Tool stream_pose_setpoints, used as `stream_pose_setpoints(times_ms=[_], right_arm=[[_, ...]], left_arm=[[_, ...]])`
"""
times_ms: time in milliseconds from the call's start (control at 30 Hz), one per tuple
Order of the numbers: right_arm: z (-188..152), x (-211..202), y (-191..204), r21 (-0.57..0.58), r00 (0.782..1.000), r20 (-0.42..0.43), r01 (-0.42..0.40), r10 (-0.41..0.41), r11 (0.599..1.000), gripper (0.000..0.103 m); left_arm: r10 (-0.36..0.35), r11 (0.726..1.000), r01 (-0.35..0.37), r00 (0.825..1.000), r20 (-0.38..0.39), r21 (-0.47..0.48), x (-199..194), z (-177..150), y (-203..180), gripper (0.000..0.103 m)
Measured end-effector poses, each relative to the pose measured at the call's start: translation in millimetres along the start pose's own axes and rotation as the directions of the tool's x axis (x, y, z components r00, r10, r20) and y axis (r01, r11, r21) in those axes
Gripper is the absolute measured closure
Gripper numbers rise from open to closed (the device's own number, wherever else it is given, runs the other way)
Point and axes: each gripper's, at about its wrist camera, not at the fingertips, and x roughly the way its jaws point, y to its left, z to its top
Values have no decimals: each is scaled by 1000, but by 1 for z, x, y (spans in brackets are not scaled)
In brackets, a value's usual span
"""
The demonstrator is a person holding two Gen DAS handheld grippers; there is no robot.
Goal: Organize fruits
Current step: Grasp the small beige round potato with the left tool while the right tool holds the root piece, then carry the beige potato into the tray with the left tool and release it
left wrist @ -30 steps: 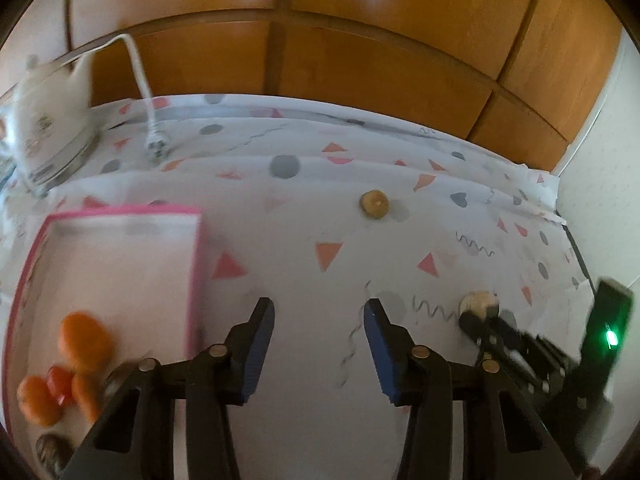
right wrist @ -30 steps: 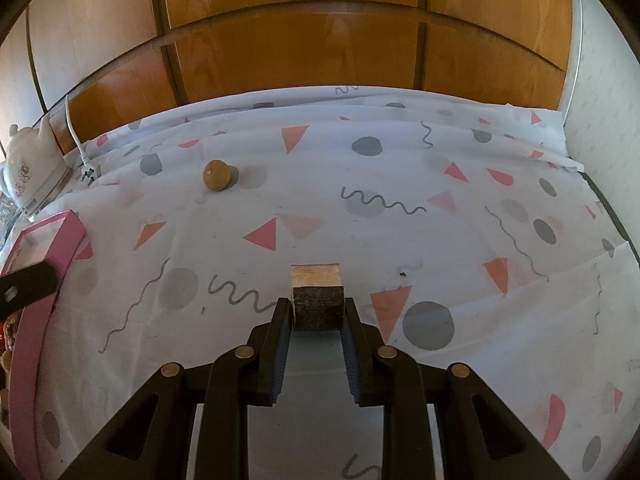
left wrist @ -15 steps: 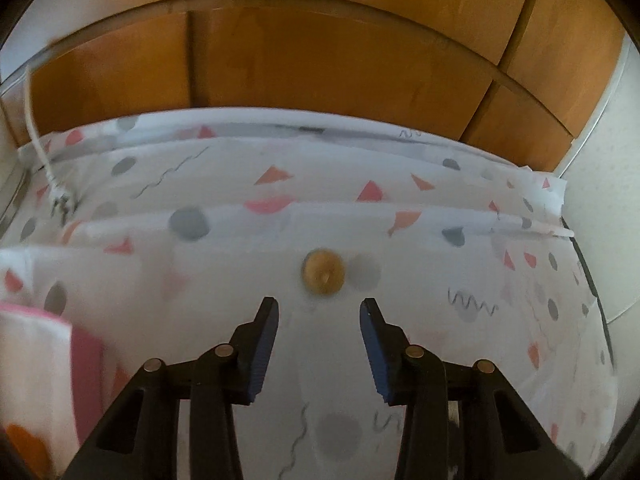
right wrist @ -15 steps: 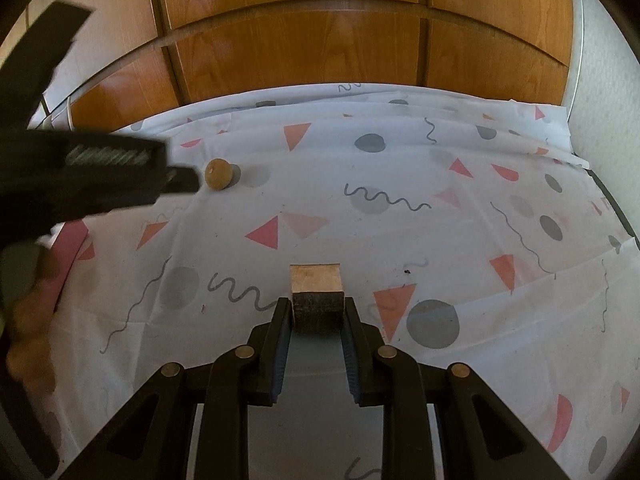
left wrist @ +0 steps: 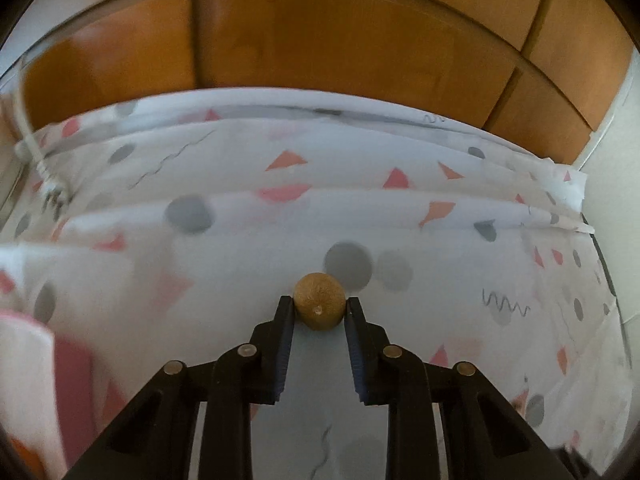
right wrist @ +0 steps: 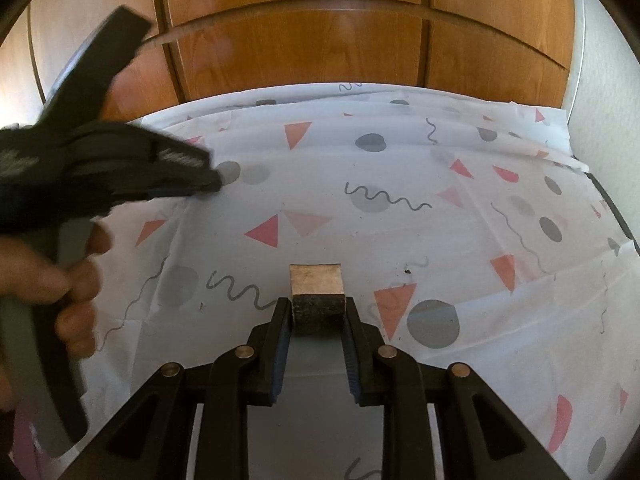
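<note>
We note the left gripper [left wrist: 319, 307], wide apart and short of the round brown fruit [left wrist: 319, 305] 0.5 s ago, is now closed on it, centre of the tablecloth [left wrist: 240, 264]. Right gripper [right wrist: 317, 307] unchanged, clamping the brown block [right wrist: 317, 292] near-centre. Next, in our judgement: lift and carry to the pink tray [left wrist: 70, 364], near left

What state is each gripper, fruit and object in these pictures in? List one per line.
Left gripper: jaws closed on the round brown fruit.
Round brown fruit: gripped, at tablecloth level.
Right gripper: jaws shut on the brown block.
Brown block: held upright between the jaws.
Tablecloth: spread out, creased.
</note>
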Motion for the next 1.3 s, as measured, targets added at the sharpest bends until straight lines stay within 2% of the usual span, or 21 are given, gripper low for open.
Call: stream_pose_setpoints(times_ms=[200,367,467,633,767,933,1133,1300], right_arm=[[1,0,4,-5,1000,-3,7,-7,1000,78],[1,0,3,3,1000,0,-3,3,1000,78],[0,0,2,2,1000,-1,-3,3,1000,78],[0,0,1,2,1000,-2,-3,3,1000,78],[2,-2,0,-3,1000,-12,-17,17,1000,79],[-9,-16,-1,-40,999,-20,-29,28,999,79],[-37,-40,8,-91,999,-11,-51,51,995,79],[-52,-46,16,-112,999,23,-20,23,994,79]], left_arm=[[9,1000,-9,1000,11,17,-32,-26,6,78],[-37,999,37,999,16,40,-56,-41,3,78],[-31,998,28,999,34,64,-76,-58,0,78],[-19,999,20,1000,-17,42,-87,-93,4,78],[19,999,-18,999,-44,31,-87,-119,11,78],[64,996,-65,998,19,59,-96,-145,14,77],[68,993,-76,994,90,85,-94,-156,14,77],[58,995,-65,994,92,78,-100,-156,17,78]])
